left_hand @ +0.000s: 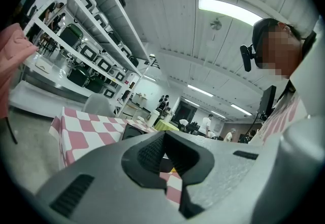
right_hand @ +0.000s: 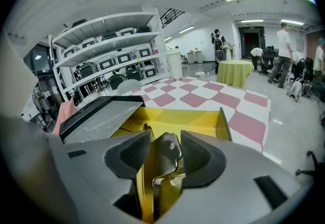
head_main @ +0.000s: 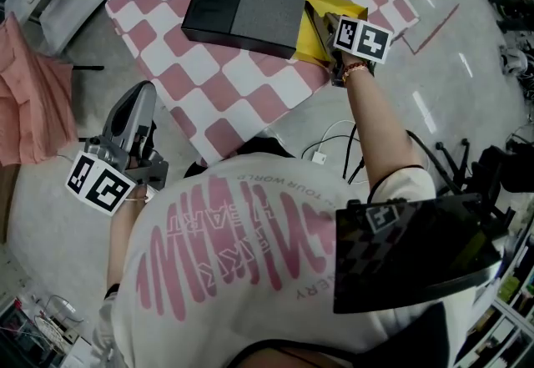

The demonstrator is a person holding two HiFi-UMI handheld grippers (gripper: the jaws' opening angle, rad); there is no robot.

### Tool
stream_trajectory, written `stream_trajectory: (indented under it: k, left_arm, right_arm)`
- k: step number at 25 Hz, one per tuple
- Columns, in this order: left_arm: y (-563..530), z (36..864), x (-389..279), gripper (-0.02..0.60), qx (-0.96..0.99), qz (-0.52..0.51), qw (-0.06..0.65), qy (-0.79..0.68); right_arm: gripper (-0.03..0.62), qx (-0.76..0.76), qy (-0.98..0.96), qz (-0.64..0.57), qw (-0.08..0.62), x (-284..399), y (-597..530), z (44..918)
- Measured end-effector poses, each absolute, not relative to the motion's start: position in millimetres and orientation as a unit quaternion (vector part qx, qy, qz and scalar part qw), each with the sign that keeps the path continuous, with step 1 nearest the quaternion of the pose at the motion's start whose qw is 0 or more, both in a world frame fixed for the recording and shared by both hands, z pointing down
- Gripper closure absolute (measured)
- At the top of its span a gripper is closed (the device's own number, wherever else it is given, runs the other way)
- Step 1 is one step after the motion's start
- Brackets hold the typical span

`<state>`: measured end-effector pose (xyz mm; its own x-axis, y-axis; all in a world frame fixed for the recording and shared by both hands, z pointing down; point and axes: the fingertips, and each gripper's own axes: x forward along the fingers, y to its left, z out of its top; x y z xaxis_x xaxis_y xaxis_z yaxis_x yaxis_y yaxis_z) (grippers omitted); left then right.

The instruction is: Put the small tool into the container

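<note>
Right gripper view alone shows tool (right_hand: 168, 153) between tongs (right_hand: 163, 142).

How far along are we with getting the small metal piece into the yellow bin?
Nearly done: the metal piece looks to stand inside the yellow bin, between the right tool's parted jaws. Remaining: draw that tool clear. The left tool is idle, empty.

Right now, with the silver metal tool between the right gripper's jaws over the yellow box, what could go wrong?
The slim silver metal tool stands between the right gripper's parted jaws, near one pad; backing out could snag it and lift it from the yellow open-topped box. The black-and-grey flat case sits right beside that box, so a sideways exit might bump it.
</note>
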<state>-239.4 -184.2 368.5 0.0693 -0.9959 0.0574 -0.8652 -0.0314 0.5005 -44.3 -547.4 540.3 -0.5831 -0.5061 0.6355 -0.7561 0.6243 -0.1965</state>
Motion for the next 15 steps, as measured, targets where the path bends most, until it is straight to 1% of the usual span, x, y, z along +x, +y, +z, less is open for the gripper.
stream_trajectory:
  k: [2,6,10,15]
  left_arm:
    - [-182,368,-240,0.574,0.7,-0.157,0.208,-0.665]
    - [-177,364,-241,0.574,0.697,-0.158,0.207,-0.668]
    - [-170,361,-241,0.574,0.695,-0.158,0.203,-0.671]
    - [-167,354,-241,0.574,0.702,-0.162,0.192,-0.667]
  right_arm:
    - [0.406,0.374,-0.858,0.229,0.266,-46,-549,539]
    - [0.378,0.388,-0.857,0.215,0.261,-46,-553,531]
    - [0.375,0.398,-0.856,0.204,0.259,-46,-555,526]
    - [0.375,0.42,-0.865,0.177,0.21,-38,-555,496]
